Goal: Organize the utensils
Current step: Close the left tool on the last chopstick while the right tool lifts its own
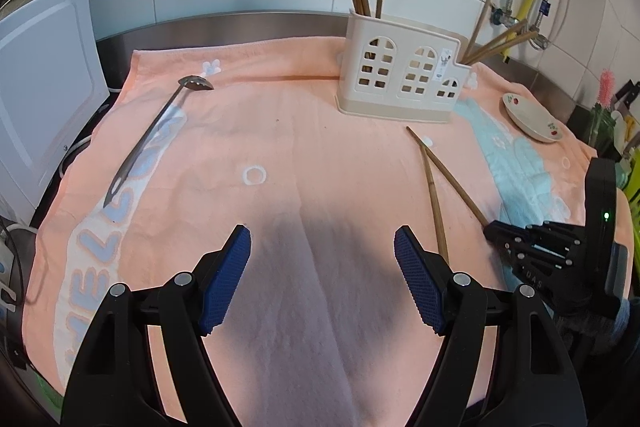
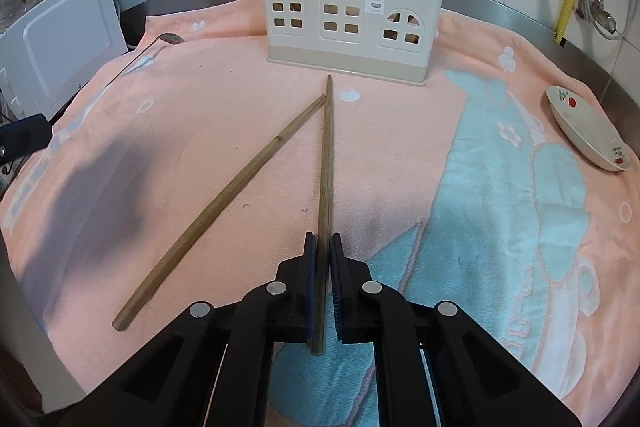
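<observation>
Right tool (image 2: 324,247) is clamped on a chopstick (image 2: 326,163), gripping near its close end, its far tip pointing at the holder (image 2: 348,39). That stick lies low on the towel (image 2: 200,131), not yet clearly lifted. A second chopstick (image 2: 224,203) lies loose just left of it, their far tips almost meeting. Left tool (image 1: 322,255) hangs wide apart, holding nothing, over bare towel.

Progress, as I judge it: partway. Several chopsticks already stand in the holder, some in the left slot, some leaning out of the right. Left to do: these two sticks, plus the slotted spoon (image 1: 160,131) lying far left on the towel. A dish (image 1: 532,119) sits at the right edge.

Hard to read: the holder's inside behind its window cut-outs, and the standing sticks' tops, cut off in the right view. The worktop shows only as a steel rim.
</observation>
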A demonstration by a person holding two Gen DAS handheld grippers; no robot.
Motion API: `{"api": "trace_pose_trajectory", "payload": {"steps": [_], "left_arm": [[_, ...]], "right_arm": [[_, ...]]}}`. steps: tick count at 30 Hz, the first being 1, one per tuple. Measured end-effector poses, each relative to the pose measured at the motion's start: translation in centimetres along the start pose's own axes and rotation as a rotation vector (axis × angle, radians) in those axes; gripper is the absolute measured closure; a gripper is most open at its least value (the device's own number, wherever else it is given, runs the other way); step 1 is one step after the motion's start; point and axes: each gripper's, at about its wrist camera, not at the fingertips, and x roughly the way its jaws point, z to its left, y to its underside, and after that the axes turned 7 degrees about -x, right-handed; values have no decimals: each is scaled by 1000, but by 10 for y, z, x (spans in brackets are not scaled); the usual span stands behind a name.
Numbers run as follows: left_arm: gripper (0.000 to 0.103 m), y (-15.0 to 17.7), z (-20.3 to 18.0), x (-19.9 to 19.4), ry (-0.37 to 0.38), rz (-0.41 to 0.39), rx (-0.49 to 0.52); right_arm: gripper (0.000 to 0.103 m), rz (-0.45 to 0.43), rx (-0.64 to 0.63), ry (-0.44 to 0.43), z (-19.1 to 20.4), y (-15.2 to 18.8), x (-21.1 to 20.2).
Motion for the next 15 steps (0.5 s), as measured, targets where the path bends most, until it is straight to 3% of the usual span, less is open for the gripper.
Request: {"api": "trace_pose_trajectory", "payload": {"steps": [15], "left_arm": [[31,29,-45,24,94,94,73]], "right_arm": [[97,-117,17,-1,-16,-11,-51]]}}
